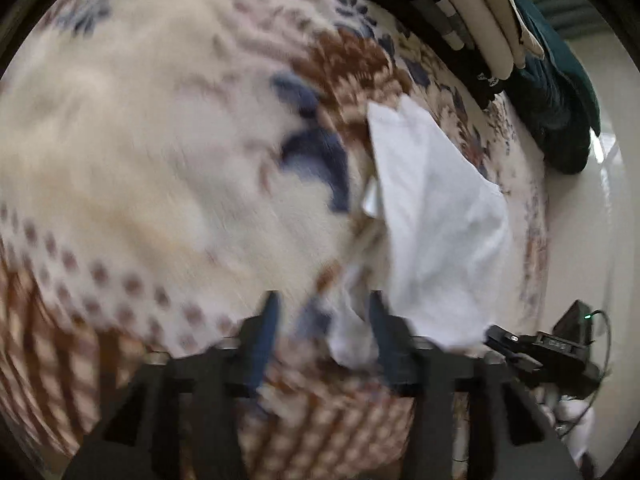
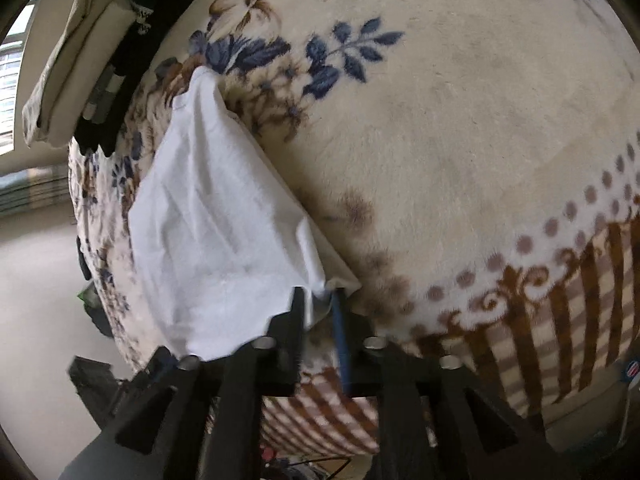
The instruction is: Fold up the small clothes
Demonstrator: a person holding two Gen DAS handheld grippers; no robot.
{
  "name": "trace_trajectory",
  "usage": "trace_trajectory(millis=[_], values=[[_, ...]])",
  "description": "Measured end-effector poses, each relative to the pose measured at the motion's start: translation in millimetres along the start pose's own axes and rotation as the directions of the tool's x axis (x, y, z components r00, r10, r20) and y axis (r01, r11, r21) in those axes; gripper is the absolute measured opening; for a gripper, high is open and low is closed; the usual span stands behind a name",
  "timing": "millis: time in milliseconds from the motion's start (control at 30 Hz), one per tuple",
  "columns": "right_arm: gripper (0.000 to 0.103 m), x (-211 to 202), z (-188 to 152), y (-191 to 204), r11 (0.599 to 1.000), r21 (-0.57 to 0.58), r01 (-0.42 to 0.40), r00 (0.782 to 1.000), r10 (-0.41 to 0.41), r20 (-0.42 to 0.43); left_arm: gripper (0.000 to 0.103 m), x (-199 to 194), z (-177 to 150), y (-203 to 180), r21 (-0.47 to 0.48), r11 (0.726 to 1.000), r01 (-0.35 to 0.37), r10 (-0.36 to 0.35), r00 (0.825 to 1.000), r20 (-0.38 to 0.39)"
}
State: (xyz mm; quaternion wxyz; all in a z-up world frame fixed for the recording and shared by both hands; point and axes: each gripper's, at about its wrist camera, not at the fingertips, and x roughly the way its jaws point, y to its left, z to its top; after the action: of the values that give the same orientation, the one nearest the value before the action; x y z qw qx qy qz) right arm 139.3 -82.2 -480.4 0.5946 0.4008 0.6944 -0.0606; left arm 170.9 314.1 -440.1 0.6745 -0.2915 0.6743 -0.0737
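Note:
A small white garment (image 1: 436, 216) hangs lifted above a cream floral blanket (image 1: 160, 160). In the left wrist view my left gripper (image 1: 322, 312) stands open, its fingers wide apart, with a fold of the white cloth lying against the right finger (image 1: 384, 332); the view is blurred. In the right wrist view my right gripper (image 2: 318, 300) is shut on the garment's (image 2: 216, 220) lower corner, which bunches between the two fingers. The cloth stretches up and left from there to a far corner near the blue flowers.
A stack of folded clothes (image 1: 480, 20), black, cream and dark green, sits at the blanket's far edge; it also shows in the right wrist view (image 2: 92, 60). The other gripper's black body (image 1: 552, 352) is at lower right. Pale floor (image 2: 40, 320) lies beyond the blanket's (image 2: 460, 140) edge.

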Motion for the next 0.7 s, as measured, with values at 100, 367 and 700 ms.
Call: trace_trajectory(millis=[100, 367, 700], values=[[0.032, -2.1, -8.6, -6.8, 0.996, 0.065, -0.064, 0.997, 0.066, -0.027, 0.052, 6.9, -20.8, -11.9, -0.025, 0.999, 0.028, -0.028, 0.999, 0.019], [0.038, 101.1, -25.4, 15.1, 0.931, 0.281, -0.235, 0.919, 0.307, -0.248, 0.052, 8.8, -63.0, -27.1, 0.11, 0.97, -0.218, 0.207, 0.973, 0.102], [0.013, 74.3, -29.6, 47.6, 0.87, 0.354, -0.342, 0.894, 0.418, -0.162, 0.052, 43.8, -44.6, -51.7, 0.23, 0.936, -0.265, 0.237, 0.961, 0.143]])
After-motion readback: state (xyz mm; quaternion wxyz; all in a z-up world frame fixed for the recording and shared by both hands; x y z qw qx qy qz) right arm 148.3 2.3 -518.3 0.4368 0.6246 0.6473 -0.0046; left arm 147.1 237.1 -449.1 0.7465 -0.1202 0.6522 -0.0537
